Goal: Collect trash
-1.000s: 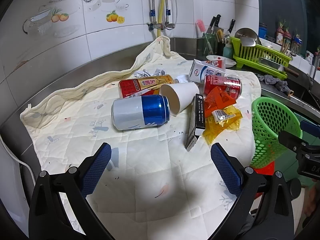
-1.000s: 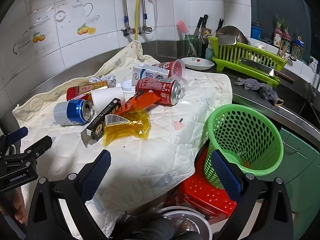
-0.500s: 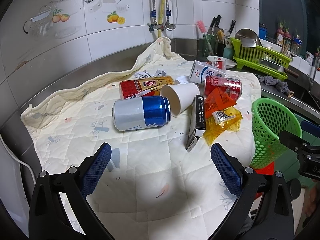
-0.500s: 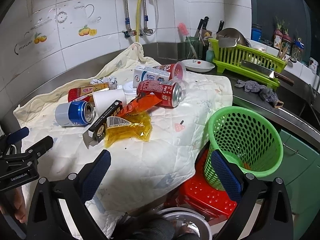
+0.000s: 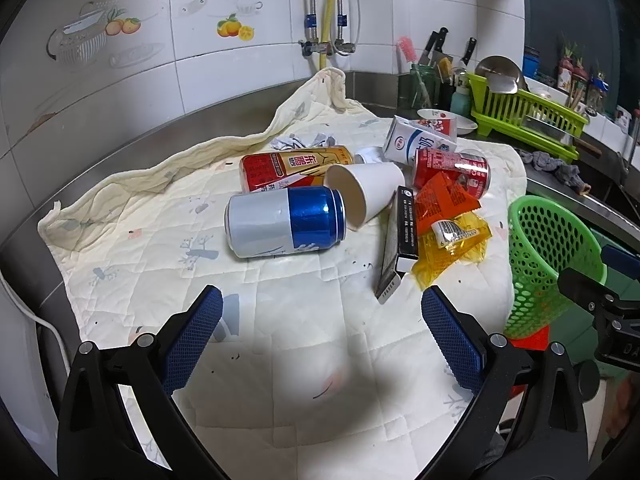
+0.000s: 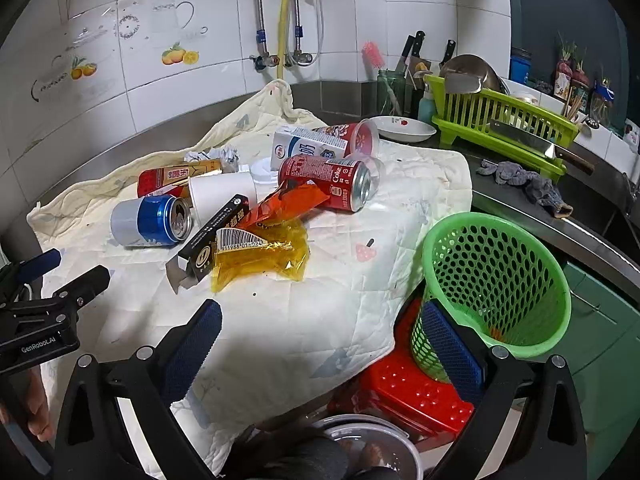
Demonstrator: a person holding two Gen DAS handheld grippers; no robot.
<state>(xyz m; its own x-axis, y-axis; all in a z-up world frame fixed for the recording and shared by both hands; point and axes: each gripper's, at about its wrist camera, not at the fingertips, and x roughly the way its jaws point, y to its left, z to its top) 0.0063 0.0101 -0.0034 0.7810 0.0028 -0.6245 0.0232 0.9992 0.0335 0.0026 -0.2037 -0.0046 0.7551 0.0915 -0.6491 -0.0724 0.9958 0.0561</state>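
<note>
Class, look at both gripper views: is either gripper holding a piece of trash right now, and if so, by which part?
Nothing is held. The left gripper and right gripper are both open with empty space between the fingers, short of the trash on the cloth.

The left wrist view looks forward and down over the cloth (image 5: pixel 304 320) from its near left edge, close to the blue can (image 5: pixel 285 221). The right wrist view looks from the near right corner, above the basket (image 6: pixel 496 280). Both share the trash pile, basket, tiled wall (image 6: pixel 360 20) and dish rack (image 5: pixel 524 112).
</note>
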